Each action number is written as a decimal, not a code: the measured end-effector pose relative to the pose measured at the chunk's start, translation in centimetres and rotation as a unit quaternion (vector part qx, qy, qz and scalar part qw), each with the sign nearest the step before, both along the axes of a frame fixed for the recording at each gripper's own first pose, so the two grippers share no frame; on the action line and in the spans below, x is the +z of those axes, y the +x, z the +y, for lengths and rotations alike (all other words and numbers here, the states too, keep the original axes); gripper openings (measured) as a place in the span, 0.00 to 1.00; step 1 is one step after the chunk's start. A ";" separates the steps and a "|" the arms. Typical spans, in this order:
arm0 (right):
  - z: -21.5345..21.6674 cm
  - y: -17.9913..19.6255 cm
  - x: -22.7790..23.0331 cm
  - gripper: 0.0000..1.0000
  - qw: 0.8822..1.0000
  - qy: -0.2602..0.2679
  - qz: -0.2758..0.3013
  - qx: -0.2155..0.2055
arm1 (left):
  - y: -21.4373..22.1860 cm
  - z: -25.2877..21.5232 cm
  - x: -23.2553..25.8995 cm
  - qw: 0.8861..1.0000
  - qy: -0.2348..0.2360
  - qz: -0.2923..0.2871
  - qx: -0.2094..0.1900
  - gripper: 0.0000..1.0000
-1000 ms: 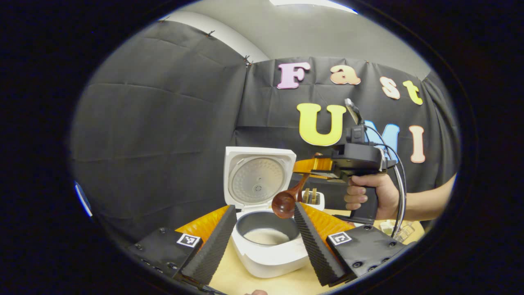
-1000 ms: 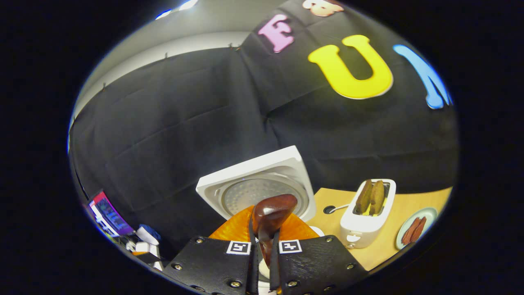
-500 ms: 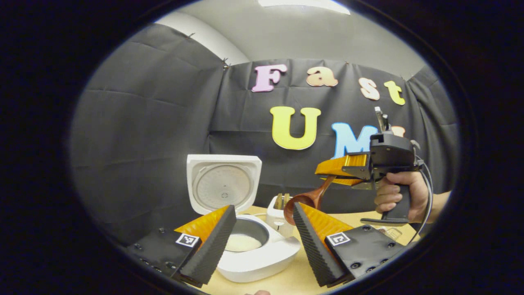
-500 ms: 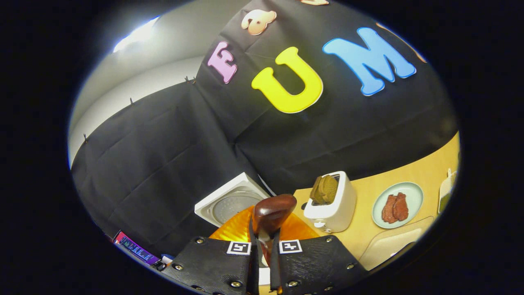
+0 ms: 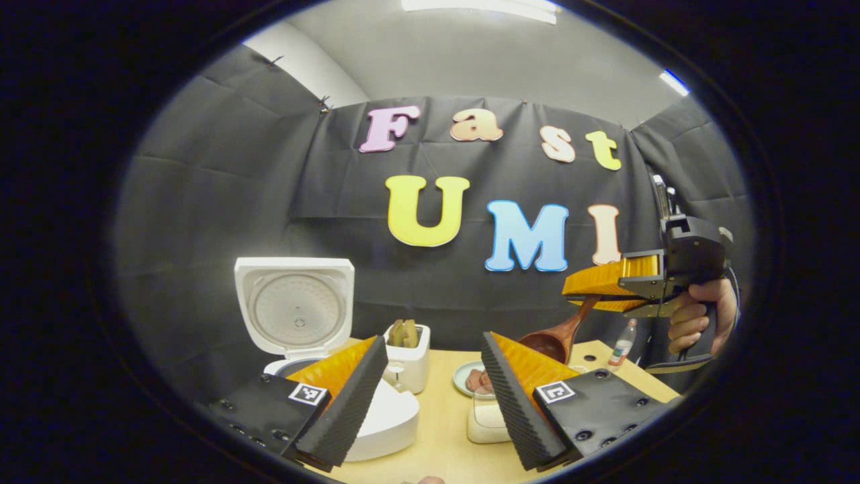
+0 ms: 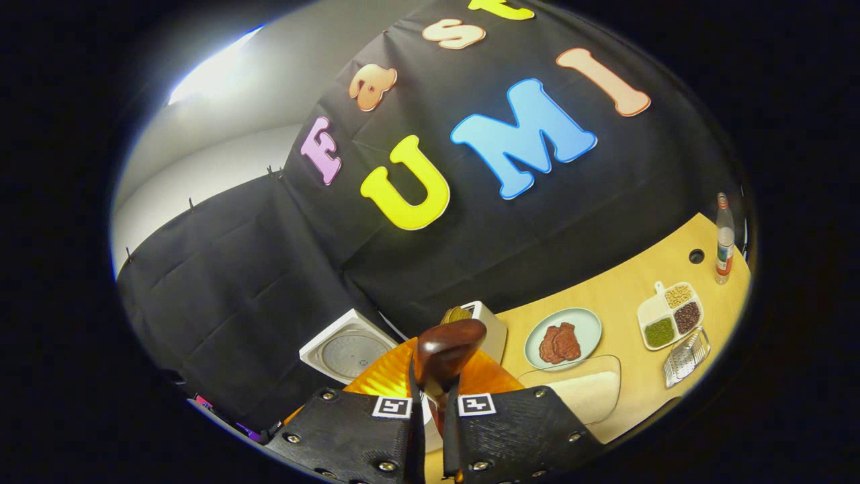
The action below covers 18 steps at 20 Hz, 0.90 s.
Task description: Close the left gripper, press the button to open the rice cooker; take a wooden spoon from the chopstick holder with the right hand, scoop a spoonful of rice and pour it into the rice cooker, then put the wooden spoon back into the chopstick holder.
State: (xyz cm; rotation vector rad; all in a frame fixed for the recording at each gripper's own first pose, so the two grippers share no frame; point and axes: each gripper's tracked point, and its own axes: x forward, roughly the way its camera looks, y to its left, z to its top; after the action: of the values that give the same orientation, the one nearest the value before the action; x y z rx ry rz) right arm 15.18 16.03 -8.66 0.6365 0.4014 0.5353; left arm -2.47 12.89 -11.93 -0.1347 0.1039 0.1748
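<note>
In the left gripper view, the left tongs (image 5: 433,390) sit nearest at 6 o'clock, released, jaws spread wide with nothing between them. Just past them on the wooden surface (image 5: 437,430) are a clear container of rice (image 5: 485,420) between the jaws and the white rice cooker (image 5: 376,420) at 7 o'clock, partly hidden by the left jaw, its lid (image 5: 294,306) standing upright and open. Behind these stand a white toaster (image 5: 410,359) holding bread slices and a pale plate of meat (image 5: 470,380), half covered by the right jaw. At 3 o'clock a hand (image 5: 692,316) holds the right tongs (image 5: 594,289) above the surface, the wooden spoon (image 5: 557,339) hanging from them, bowl downward; a small bottle (image 5: 623,343) stands beyond.

In the right gripper view, the right tongs (image 6: 430,430) are clenched on the spoon's handle, the bowl jutting out at 6 o'clock and blocking part of the toaster (image 6: 487,329). Farther off lie the cooker lid (image 6: 349,349) at 7 o'clock, the rice container (image 6: 584,393), the plate (image 6: 564,333), a metal grater (image 6: 685,356), a divided dish of grains (image 6: 672,316) and the bottle (image 6: 724,238) at 3 o'clock.
</note>
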 end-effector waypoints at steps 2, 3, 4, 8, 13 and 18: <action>-2.4 -0.6 -0.1 0.11 1.000 -0.002 0.001 -0.014 | 0.6 -1.7 0.4 1.000 0.001 0.000 -0.017 0.96; -3.5 -0.7 -0.2 0.11 1.000 -0.004 0.001 -0.022 | 0.9 -2.5 0.5 1.000 0.003 0.000 -0.024 0.97; -4.5 -0.9 -0.3 0.11 1.000 -0.006 -0.001 -0.028 | 1.1 -3.1 0.6 1.000 0.004 0.000 -0.031 0.96; -8.1 -0.7 -2.3 0.11 0.998 -0.010 0.020 -0.050 | 1.5 -5.3 1.1 0.999 0.003 0.001 -0.053 0.96; -12.3 0.0 -4.0 0.11 0.996 -0.016 0.039 -0.077 | 1.9 -6.7 1.2 0.998 0.004 0.008 -0.059 0.98; -19.3 3.0 -7.0 0.11 0.985 -0.043 0.054 -0.158 | 1.7 -7.2 1.4 0.998 0.017 0.013 -0.056 0.98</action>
State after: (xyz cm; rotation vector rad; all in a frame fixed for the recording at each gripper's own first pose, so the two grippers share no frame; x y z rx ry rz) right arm 18.19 -3.24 -15.69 0.6323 0.4143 0.1804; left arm -0.79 5.66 -10.57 -0.0926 0.1342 0.0665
